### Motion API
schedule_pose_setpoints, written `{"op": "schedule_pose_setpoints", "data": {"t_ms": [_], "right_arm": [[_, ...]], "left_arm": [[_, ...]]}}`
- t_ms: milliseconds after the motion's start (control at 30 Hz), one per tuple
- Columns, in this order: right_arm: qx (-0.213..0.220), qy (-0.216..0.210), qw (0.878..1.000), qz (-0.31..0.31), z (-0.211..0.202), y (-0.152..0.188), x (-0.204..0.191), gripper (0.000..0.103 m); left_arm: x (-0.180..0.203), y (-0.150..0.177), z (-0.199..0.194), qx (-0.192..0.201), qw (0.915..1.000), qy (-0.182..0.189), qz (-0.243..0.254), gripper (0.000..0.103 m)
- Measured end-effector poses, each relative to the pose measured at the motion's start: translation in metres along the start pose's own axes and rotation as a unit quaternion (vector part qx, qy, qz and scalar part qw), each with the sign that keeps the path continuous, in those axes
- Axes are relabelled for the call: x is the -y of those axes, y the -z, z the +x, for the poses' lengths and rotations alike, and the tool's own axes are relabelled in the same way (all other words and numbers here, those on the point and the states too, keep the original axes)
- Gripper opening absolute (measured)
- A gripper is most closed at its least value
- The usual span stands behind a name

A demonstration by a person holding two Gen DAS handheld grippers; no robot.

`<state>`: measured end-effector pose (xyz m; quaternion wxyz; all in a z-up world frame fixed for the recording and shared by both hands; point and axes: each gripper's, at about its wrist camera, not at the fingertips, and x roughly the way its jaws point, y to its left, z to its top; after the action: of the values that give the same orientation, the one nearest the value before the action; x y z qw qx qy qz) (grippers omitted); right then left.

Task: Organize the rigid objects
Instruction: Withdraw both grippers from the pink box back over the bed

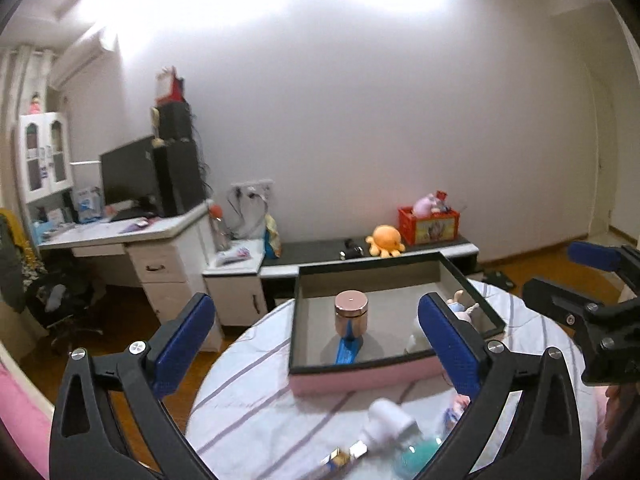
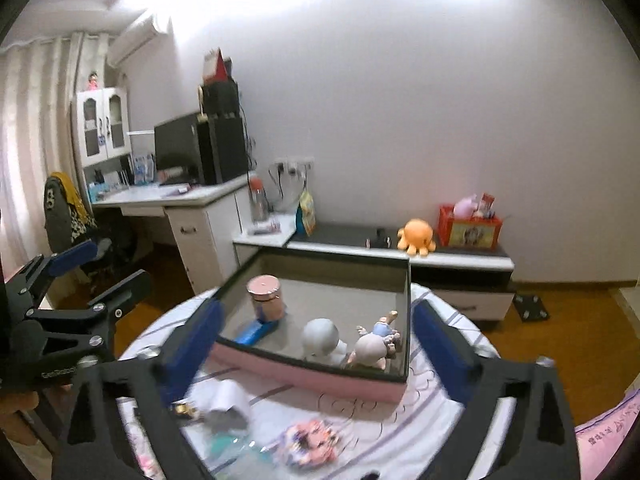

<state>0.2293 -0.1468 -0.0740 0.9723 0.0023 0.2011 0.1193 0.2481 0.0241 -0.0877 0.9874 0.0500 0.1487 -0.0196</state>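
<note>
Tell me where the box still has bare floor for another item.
Bare floor in the box: the far half, behind the rose-gold jar and figurines, up to the back wall. Crowded: the near edge, with the blue item, grey ball and figurines.

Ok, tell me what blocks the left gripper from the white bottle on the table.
Nothing visible. The left gripper hangs open above the table, and the white bottle lies in the open just below it, near side of the box. Only small blurred items lie beside the bottle.
</note>
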Motion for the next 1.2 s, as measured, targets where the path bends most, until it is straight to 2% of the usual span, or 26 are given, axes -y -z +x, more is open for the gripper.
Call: {"op": "schedule_pose_setpoints", "data": {"t_ms": [100, 267, 400, 500, 667, 967, 1100, 1200], "right_arm": [[0.03, 0.005, 0.999, -0.011, -0.035, 0.007, -0.013, 0.103], [0.064, 0.024, 0.998, -0.014, -0.08, 0.022, -0.023, 0.103], [0.078, 0.036, 0.996, -0.01, -0.107, 0.032, -0.025, 0.103], [0.083, 0.042, 0.996, -0.007, -0.122, 0.039, -0.026, 0.103], [0.085, 0.047, 0.995, -0.005, -0.135, 0.044, -0.029, 0.103], [0.085, 0.052, 0.995, -0.004, -0.143, 0.05, -0.031, 0.103], [0.076, 0.056, 0.996, -0.001, -0.141, 0.053, -0.025, 0.103], [0.058, 0.07, 0.996, 0.002, -0.134, 0.06, -0.019, 0.103]], "left_arm": [[0.0, 0.005, -0.032, 0.016, 0.9998, -0.008, -0.008, 0.103], [0.0, 0.017, -0.08, 0.033, 0.9993, 0.002, -0.02, 0.103], [0.003, 0.021, -0.103, 0.046, 0.9988, -0.005, -0.017, 0.103], [0.006, 0.022, -0.113, 0.05, 0.9986, 0.006, -0.015, 0.103], [0.014, 0.025, -0.121, 0.043, 0.999, 0.009, 0.003, 0.103], [0.017, 0.028, -0.127, 0.043, 0.999, 0.005, 0.005, 0.103], [0.012, 0.033, -0.122, 0.031, 0.9995, -0.001, 0.005, 0.103], [0.006, 0.044, -0.11, 0.007, 1.0, -0.003, 0.004, 0.103]]}}
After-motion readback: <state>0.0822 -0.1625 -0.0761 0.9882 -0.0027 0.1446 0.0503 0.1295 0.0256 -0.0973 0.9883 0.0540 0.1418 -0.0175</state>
